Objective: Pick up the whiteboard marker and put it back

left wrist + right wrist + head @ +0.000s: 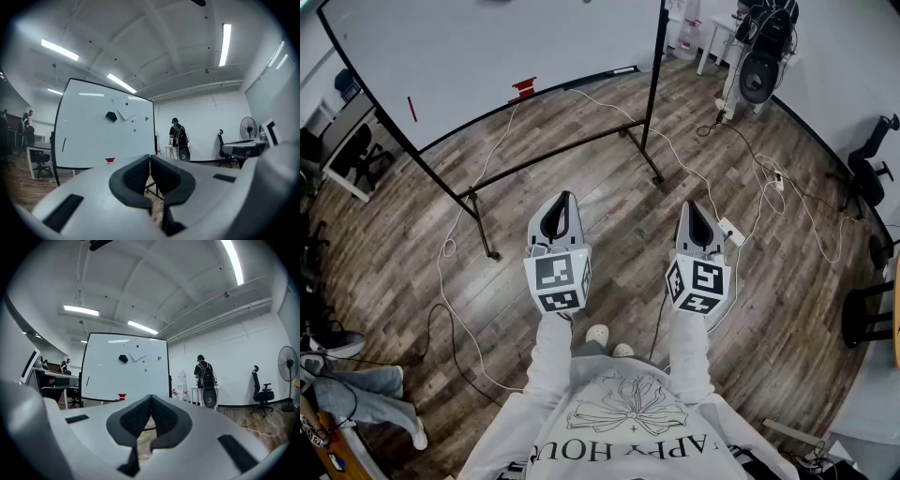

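L tongs (pixel 150 158) and R tongs (pixel 150 397) side by side, held level over wood floor (pixel 609 234), well short of the whiteboard (pixel 487 47). Both pairs pressed fully shut, pads tip to tip, nothing btwn them. Whiteboard marker (pixel 412 109): slim red stick on the board face, well ahead and far left of L tongs, further still from R tongs, untouched. Red block (pixel 524 88) at the board's btm edge, ahead and slightly left of L tongs. Black puck (pixel 123 358) and paper scrap (pixel 138 352) higher on the board, above tongs level. Board stand's foot (pixel 656 173) fwd, btwn the two pairs. Corded power strip (pixel 732 231) on the floor just right of R tongs. Person w/ backpack (pixel 205 376), back turned, far ahead-right of both pairs; office chair (pixel 260 390) and fan (pixel 287 363) further right again.
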Demonstrator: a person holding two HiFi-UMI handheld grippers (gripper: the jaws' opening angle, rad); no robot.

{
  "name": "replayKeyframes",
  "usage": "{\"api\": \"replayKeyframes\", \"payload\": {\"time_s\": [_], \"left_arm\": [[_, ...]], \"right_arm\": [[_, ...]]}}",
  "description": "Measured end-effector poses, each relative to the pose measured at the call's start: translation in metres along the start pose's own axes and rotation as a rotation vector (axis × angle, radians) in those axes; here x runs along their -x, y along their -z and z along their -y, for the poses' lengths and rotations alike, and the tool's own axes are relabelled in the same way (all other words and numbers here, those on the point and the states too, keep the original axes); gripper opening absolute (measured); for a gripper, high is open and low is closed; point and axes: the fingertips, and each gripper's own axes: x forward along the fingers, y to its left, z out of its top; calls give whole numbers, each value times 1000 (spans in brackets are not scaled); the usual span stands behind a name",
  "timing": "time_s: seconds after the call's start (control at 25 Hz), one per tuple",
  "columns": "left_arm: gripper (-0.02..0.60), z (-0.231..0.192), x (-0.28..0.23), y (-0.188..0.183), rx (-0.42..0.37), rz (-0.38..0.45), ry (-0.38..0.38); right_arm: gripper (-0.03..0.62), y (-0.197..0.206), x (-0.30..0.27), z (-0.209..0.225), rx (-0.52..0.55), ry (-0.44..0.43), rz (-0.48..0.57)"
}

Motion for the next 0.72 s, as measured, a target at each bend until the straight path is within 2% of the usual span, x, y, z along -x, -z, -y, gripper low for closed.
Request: {"api": "replayKeyframes", "payload": {"time_s": [0.48,0.72], "left_arm": [[8,-8,-13,4,5,-7,6],[9,-23,-23,4,9,-1,23]], "right_arm": [[3,4,-16,-3,-2,6,-7],[3,9,-30,-13,-37,27,-6]]}}
